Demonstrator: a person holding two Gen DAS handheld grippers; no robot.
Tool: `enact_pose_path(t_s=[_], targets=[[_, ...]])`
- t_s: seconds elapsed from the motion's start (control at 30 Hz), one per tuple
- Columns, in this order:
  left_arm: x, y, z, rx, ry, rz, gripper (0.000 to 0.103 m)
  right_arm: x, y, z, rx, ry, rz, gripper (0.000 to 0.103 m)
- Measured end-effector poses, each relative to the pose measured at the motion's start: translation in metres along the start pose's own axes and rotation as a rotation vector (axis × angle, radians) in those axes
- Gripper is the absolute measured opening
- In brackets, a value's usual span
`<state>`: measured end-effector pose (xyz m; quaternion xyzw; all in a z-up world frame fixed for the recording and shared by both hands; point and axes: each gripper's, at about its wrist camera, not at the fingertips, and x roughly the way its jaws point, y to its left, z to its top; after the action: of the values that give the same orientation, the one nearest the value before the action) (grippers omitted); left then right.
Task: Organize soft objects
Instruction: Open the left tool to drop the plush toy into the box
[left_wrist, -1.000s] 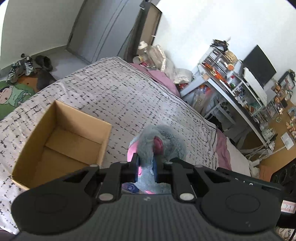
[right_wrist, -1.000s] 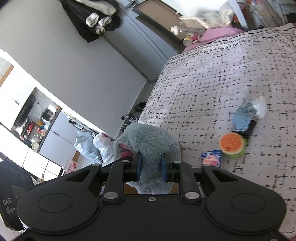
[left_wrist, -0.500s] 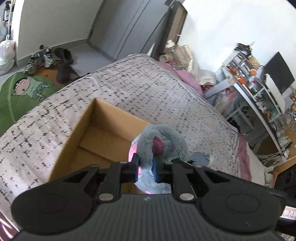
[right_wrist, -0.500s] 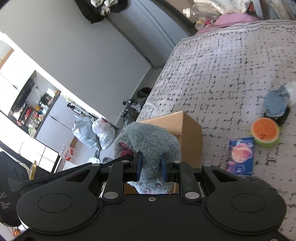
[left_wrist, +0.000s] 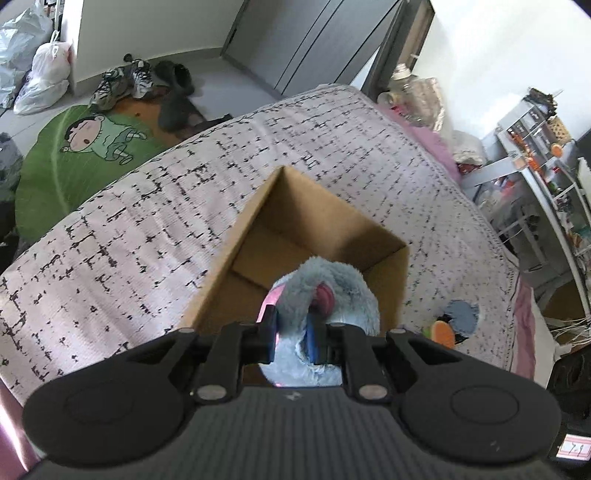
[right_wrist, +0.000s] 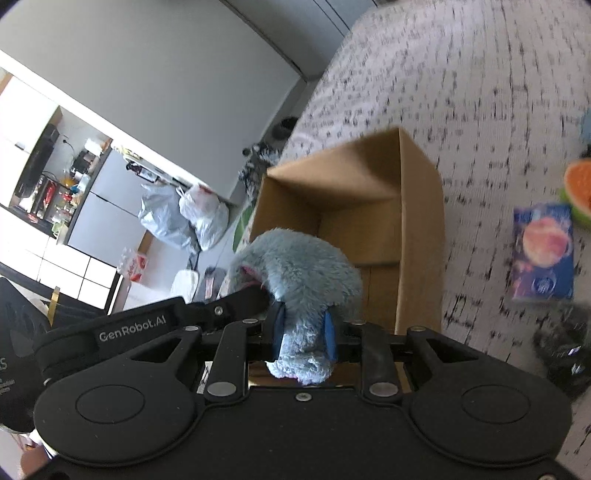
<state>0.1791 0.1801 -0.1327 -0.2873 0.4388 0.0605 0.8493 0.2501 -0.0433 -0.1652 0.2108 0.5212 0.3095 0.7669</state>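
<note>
- The left gripper (left_wrist: 291, 332) is clamped on a grey-blue plush toy (left_wrist: 332, 291), its blue-padded fingers (left_wrist: 311, 334) pressed into the fur from both sides.
- The right gripper (right_wrist: 303, 334) pinches the same plush toy (right_wrist: 299, 273) lower down, the fingers close together with fur bulging above and below them.
- The toy hangs over the near end of an open cardboard box (left_wrist: 255, 221); pink patches show on the toy in both views.
- The box (right_wrist: 417, 236) stands on a bed with a pale, black-flecked cover (left_wrist: 147, 229), and its brown floor shows bare beyond the toy.
- To the right of the box, apart from it, lie a slice-shaped watermelon toy (left_wrist: 441, 332) touching a round blue soft item (left_wrist: 461, 314).
- In the right wrist view a blue packet with a pink picture (right_wrist: 543, 251) lies flat just beside the box, with the watermelon toy (right_wrist: 578, 188) past it at the frame edge.
- A dark object (right_wrist: 565, 350) near the right edge is too blurred to identify.
- On the floor beyond the bed are a green cartoon rug (left_wrist: 81, 147), shoes (left_wrist: 140, 79) and white plastic bags (left_wrist: 40, 77).
- Cluttered shelves (left_wrist: 532, 147) stand along the wall on the right.
</note>
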Motion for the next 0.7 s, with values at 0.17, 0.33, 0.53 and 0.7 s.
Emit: enact_pose_path(t_s=[0.17,0.33,0.53,0.7], targets=[[-0.003,-0.007,0.002,0.026,-0.001,0.043,0.019,-0.012,0.002,-0.004,-0.015,-0.015,-0.044,0.049],[-0.011,-0.018,0.002,0.032,0.004,0.056,0.029,-0.033,-0.001,-0.005,-0.026,-0.042,-0.046,0.053],[-0.027,-0.033,-0.003,0.044,-0.017,0.042,0.052,-0.062,-0.004,-0.006,-0.048,-0.103,-0.078,0.064],[-0.038,-0.049,-0.012,0.063,-0.036,0.056,0.064,-0.081,-0.014,-0.008,-0.044,-0.14,-0.117,0.068]])
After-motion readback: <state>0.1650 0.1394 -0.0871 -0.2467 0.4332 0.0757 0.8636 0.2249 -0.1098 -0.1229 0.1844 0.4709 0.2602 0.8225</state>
